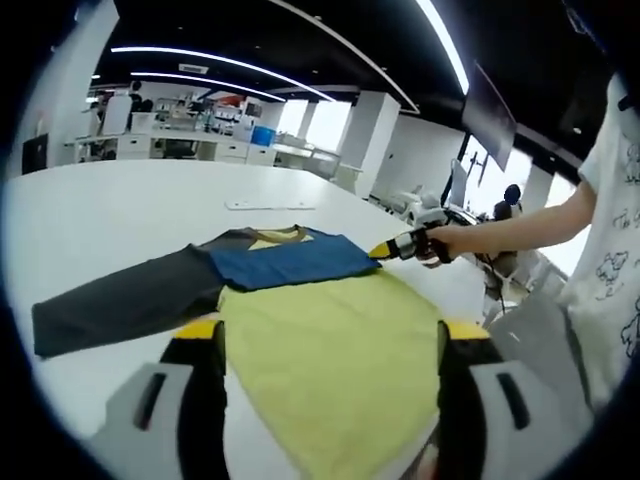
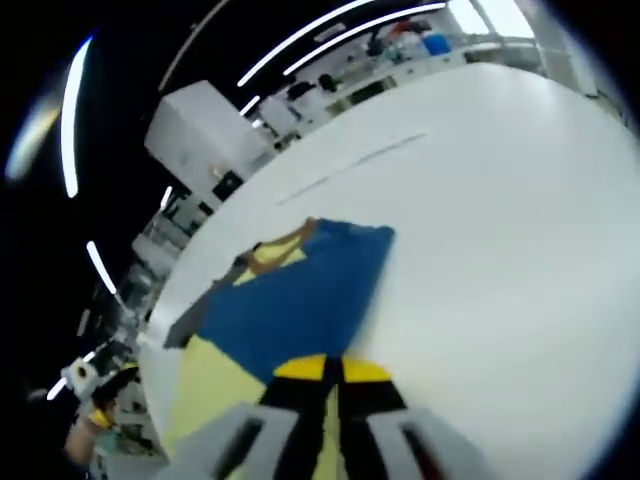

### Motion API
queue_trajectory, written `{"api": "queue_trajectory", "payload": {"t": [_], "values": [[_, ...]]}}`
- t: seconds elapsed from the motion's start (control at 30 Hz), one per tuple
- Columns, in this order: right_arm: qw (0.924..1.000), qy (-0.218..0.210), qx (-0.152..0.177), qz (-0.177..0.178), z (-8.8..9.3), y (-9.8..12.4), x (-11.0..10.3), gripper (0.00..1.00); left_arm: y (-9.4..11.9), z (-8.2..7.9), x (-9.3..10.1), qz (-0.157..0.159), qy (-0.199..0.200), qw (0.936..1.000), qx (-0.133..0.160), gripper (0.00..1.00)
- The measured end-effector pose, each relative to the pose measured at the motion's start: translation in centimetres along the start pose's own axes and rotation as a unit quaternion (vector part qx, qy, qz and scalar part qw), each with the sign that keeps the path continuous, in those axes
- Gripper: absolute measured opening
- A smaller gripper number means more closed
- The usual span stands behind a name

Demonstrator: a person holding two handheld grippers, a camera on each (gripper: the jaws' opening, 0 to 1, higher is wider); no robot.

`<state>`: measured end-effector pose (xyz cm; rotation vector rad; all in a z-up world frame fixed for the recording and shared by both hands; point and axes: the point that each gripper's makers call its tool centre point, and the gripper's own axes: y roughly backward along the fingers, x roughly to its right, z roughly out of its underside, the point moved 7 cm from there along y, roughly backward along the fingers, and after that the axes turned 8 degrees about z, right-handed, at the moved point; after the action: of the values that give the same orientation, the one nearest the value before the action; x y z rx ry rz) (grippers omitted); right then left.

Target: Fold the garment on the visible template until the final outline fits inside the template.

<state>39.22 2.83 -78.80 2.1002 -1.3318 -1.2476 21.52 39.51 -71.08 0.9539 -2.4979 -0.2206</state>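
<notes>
The garment lies flat on the white table [image 1: 110,215]. It has a yellow-green body [image 1: 330,350], a blue shoulder panel [image 1: 285,258] and a dark grey sleeve [image 1: 125,305] stretched out to the left. My left gripper [image 1: 332,332] hangs over the body's near end, open, its yellow-tipped jaws wide apart on either side of the cloth. A person's hand holds my right gripper [image 1: 385,250] at the right corner of the blue panel. In the right gripper view its jaws [image 2: 333,370] stand close together at the edge of the blue panel [image 2: 300,295], shut on the cloth.
A thin pale strip [image 1: 270,206] lies on the table beyond the collar. The person's arm and white shirt [image 1: 610,270] stand at the right. Desks and shelves [image 1: 200,140] fill the far background. Bare tabletop [image 2: 500,250] spreads right of the garment.
</notes>
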Motion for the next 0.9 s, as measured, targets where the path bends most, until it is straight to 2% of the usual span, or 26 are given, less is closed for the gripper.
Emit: {"api": "queue_trajectory", "payload": {"t": [0.13, 0.33, 0.6, 0.7, 0.8, 0.9], "values": [[0.9997, 0.021, 0.01, 0.009, -0.3, 0.2, 0.2, 0.0, 0.0, 0.2, -0.1, -0.003, 0.002, 1.0, -0.003, 0.84], [0.9993, 0.017, 0.013, 0.031, -1.3, 0.0, 1.4, 0.0, 0.1, 0.4, -0.4, -0.009, 0.008, 0.9999, -0.001, 0.84], [0.999, 0.019, 0.018, 0.036, -1.6, 0.2, 2.0, 0.0, 0.5, 0.9, -0.8, -0.014, 0.014, 0.9998, 0.001, 0.83], [0.9975, 0.037, 0.034, 0.051, -1.9, -0.1, 2.2, 0.0, 0.6, 0.8, -1.0, -0.016, 0.013, 0.9998, 0.002, 0.83], [0.9978, 0.032, 0.036, 0.045, -1.9, -0.1, 2.2, 0.0, 0.8, 0.9, -1.6, -0.02, 0.016, 0.9997, 0.005, 0.82], [0.9966, 0.056, 0.048, 0.035, -1.9, 0.2, 1.9, 0.0, 0.9, 0.9, -1.6, -0.022, 0.016, 0.9996, 0.006, 0.82]]}}
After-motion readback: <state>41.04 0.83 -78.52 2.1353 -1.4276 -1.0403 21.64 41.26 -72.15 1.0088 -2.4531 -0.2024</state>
